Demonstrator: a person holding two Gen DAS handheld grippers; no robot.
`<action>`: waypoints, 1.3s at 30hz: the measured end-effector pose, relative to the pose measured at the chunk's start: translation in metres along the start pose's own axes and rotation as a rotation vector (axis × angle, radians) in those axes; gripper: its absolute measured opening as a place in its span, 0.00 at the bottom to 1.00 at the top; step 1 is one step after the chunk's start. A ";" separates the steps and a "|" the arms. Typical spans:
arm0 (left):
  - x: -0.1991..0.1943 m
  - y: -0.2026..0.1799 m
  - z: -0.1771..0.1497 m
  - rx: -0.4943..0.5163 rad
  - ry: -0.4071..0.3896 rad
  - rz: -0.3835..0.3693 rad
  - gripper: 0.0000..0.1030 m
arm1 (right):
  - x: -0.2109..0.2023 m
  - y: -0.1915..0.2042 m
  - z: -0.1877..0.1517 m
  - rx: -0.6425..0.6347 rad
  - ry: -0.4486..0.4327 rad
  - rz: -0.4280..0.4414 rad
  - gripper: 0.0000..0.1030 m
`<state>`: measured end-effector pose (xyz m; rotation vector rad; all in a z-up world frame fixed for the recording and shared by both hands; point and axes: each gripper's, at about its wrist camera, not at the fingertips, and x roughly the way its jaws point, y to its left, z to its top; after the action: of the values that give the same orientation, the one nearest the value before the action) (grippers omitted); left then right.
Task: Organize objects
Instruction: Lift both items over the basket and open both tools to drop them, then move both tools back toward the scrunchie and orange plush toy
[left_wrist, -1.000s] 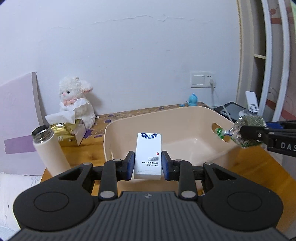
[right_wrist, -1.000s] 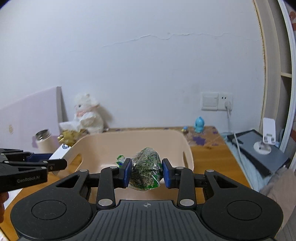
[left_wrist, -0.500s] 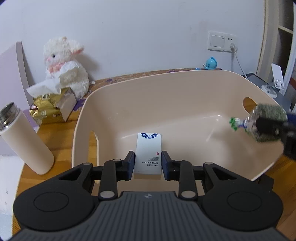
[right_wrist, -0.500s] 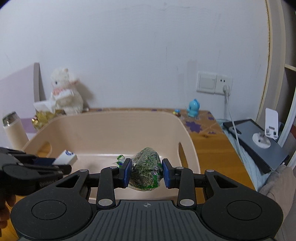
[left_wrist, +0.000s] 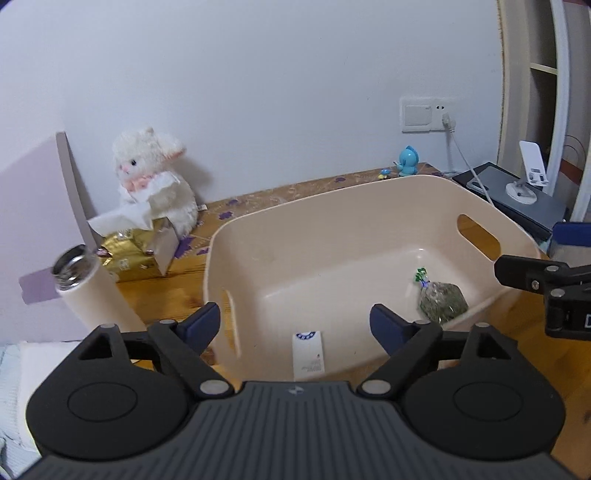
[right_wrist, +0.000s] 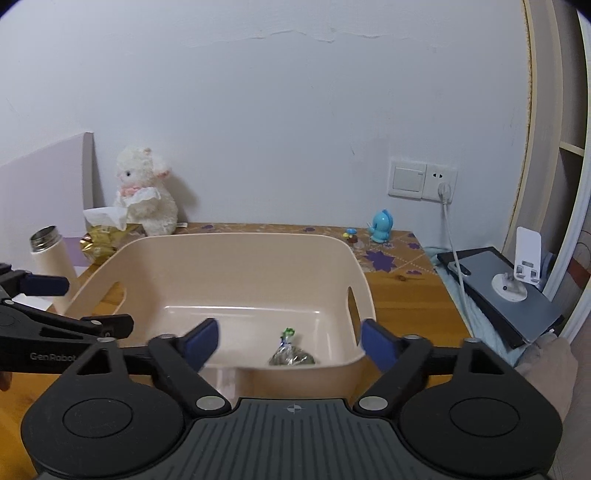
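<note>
A beige plastic bin (left_wrist: 332, 206) (right_wrist: 236, 240) stands on the wooden table. Inside it a small white box (left_wrist: 307, 354) lies flat near the front wall, and a clear bag of green stuff (left_wrist: 441, 301) (right_wrist: 291, 356) rests on the floor toward the right. My left gripper (left_wrist: 297, 325) is open above the bin's near edge, nothing between its fingers. My right gripper (right_wrist: 290, 341) is open too, empty, over the bin's front rim above the bag. Each gripper shows at the side of the other's view.
A white thermos (left_wrist: 92, 291) stands left of the bin, with a gold tissue box (left_wrist: 136, 247) and a white plush lamb (left_wrist: 155, 173) behind it. A blue figurine (right_wrist: 382, 226) sits at the back. A charging cable (right_wrist: 452, 251), tablet (right_wrist: 506, 291) and phone stand (right_wrist: 524, 266) lie right.
Both grippers have opened. The white box dropped from the left one and the green bag from the right one; both now lie in the bin. Both grippers pulled back and up.
</note>
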<state>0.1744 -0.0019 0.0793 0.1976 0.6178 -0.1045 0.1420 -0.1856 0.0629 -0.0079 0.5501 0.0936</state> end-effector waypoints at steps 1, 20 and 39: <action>-0.006 0.002 -0.002 0.001 -0.003 0.000 0.90 | -0.006 0.000 -0.001 0.000 -0.001 0.003 0.92; -0.011 0.023 -0.096 0.027 0.130 -0.058 0.90 | -0.017 0.035 -0.092 -0.086 0.239 0.082 1.00; 0.036 0.017 -0.123 0.043 0.139 -0.214 0.60 | 0.009 0.055 -0.124 -0.120 0.366 0.169 0.70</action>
<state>0.1368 0.0396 -0.0375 0.1812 0.7748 -0.3130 0.0794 -0.1345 -0.0467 -0.0972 0.9104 0.2934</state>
